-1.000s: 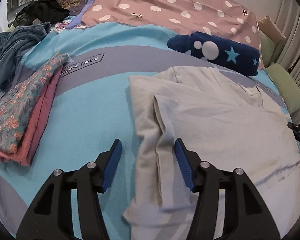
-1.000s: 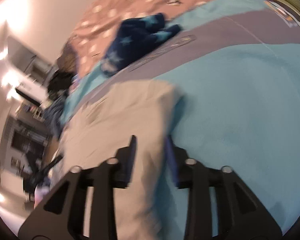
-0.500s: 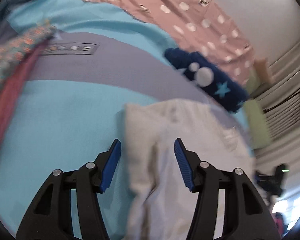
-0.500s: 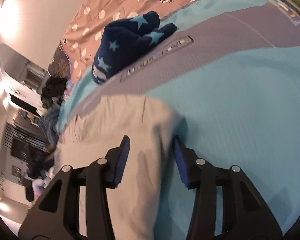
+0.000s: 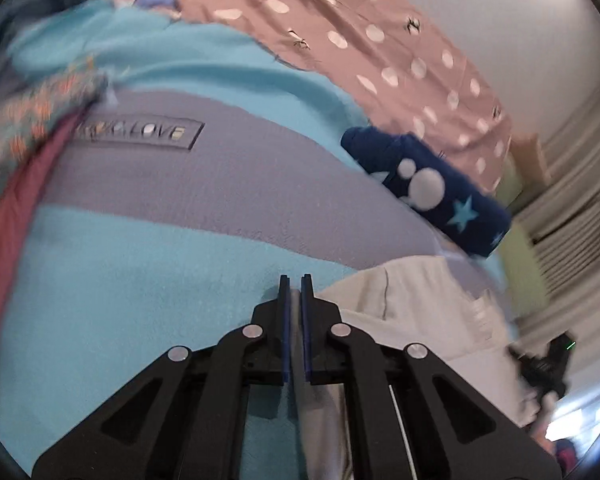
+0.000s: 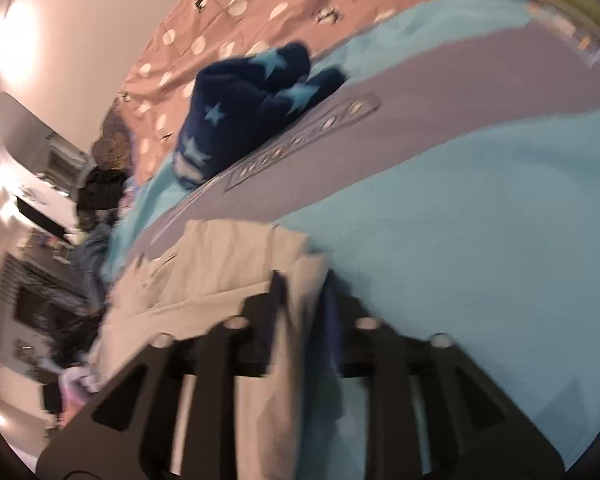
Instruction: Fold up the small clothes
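A pale beige garment point(image 5: 416, 304) lies on the blue and grey bedspread point(image 5: 140, 272). My left gripper point(image 5: 295, 296) is shut on the garment's left edge; a strip of its cloth runs between the blue pads. In the right wrist view the same garment point(image 6: 220, 264) is bunched and lifted at its right edge. My right gripper point(image 6: 300, 292) is closed on that edge, with cloth hanging down between the fingers. This view is blurred.
A navy star-patterned fleece point(image 5: 432, 192) lies behind the garment, also in the right wrist view point(image 6: 248, 112). A folded floral and pink pile point(image 5: 24, 136) sits at the left. A pink dotted blanket point(image 5: 380, 40) covers the far bed. The other gripper point(image 5: 548, 364) shows at right.
Both grippers went from open, straddling the garment's edges, to closed on the cloth. The garment's edges are now bunched and lifted.
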The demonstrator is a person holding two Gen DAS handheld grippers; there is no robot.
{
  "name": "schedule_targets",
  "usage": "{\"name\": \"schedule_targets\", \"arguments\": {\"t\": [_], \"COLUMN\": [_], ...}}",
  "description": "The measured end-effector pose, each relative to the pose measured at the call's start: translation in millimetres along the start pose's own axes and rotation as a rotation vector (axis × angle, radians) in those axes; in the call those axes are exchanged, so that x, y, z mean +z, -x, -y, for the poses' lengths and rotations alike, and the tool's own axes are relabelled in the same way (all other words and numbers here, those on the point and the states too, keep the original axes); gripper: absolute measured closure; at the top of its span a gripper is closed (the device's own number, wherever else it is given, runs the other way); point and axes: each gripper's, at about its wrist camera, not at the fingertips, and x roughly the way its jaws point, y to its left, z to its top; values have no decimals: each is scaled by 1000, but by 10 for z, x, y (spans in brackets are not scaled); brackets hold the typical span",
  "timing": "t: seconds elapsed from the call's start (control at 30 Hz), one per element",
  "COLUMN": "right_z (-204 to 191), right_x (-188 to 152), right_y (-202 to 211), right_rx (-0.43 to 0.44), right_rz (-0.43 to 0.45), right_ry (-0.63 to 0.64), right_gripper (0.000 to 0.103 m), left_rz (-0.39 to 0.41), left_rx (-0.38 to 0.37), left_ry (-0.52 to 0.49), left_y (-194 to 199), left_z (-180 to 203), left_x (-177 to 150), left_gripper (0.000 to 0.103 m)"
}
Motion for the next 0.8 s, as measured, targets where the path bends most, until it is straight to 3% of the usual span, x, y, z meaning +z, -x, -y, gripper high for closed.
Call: {"name": "schedule_targets", "arguments": {"t": [0.1, 0.2, 0.27, 0.33, 0.37, 0.47, 0.53, 0.6, 0.7, 0.8], "right_z": [-21, -127, -327, -669, -852, -1409, -1638, -1709, -1664, -1555], "right_x": [85, 112, 165, 260, 287, 316, 326, 353, 385, 320], "right_y": [146, 210, 132, 49, 2, -294, -556, -785, -1012, -1157], "right_rx": [-51, -37, -67, -93, -80, -46, -132, -195, -194, -220], "right_rz": [23, 39, 7, -17, -33, -143, -171, -202, -243, -279], "right_ry": [10, 40, 106, 192, 238, 417, 533, 594, 647, 684], "right_gripper": [65, 65, 65, 65, 63, 44, 44, 44, 34, 31], "left_rz": [18, 41, 57, 58, 52, 0, -51, -84, -131, -174], "left_rx": [5, 50, 55, 40, 50, 96, 90, 127, 156, 173], "left_ry": [-25, -76, -115, -163, -191, -291, -362, -427, -551, -663], "left_y": [147, 304, 418, 471, 452, 312, 139, -42, -338, -561], "left_z": [59, 196, 292, 457, 535, 856, 1117, 1302, 1572, 1687], "left_x": [25, 91, 118, 116, 126, 178, 207, 205, 147, 77], "left_gripper": [95, 79, 77, 66, 64, 56, 52, 51, 51, 51]}}
